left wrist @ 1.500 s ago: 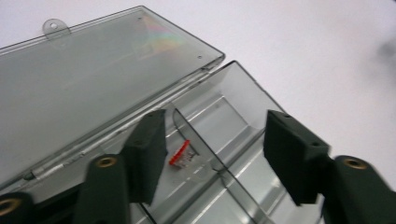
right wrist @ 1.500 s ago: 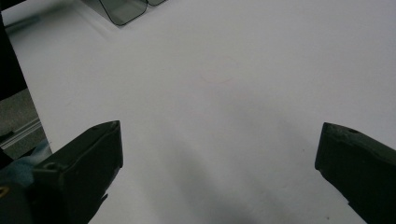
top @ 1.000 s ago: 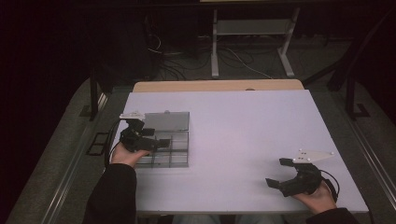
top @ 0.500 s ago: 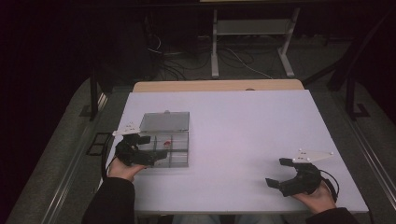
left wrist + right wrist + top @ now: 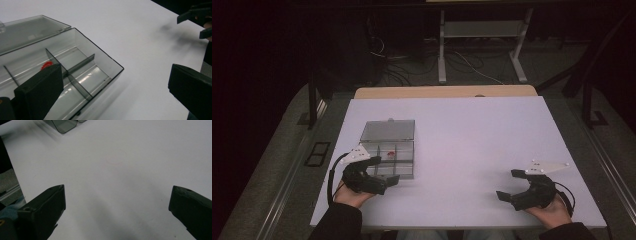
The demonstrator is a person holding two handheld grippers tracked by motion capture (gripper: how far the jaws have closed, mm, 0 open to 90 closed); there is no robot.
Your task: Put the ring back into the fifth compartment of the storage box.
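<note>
While pulling back toward the near edge, left tongs point(image 5: 384, 181) now off the clear smoked-plastic compartment box point(image 5: 388, 150), just beside its near left corner rather than over the cells as a second ago. Jaws spread wide, nothing between them. Small red piece point(image 5: 390, 152) lying in one of the box's divided cells, hinged lid point(image 5: 388, 130) folded flat behind. Looks like a drop just made: piece delivered, hand retreating, possibly the lid to close next. Right tongs point(image 5: 512, 186) parked well apart at the near right of the worktop, unchanged, jaws gaping and empty. Pale white worktop point(image 5: 482, 135) otherwise bare, smooth and matt, with a strip of tan board point(image 5: 447, 91) at the far edge. Beyond it, dark room: grey floor, tangle of cables point(image 5: 462, 62), white metal stand legs point(image 5: 482, 47).
</note>
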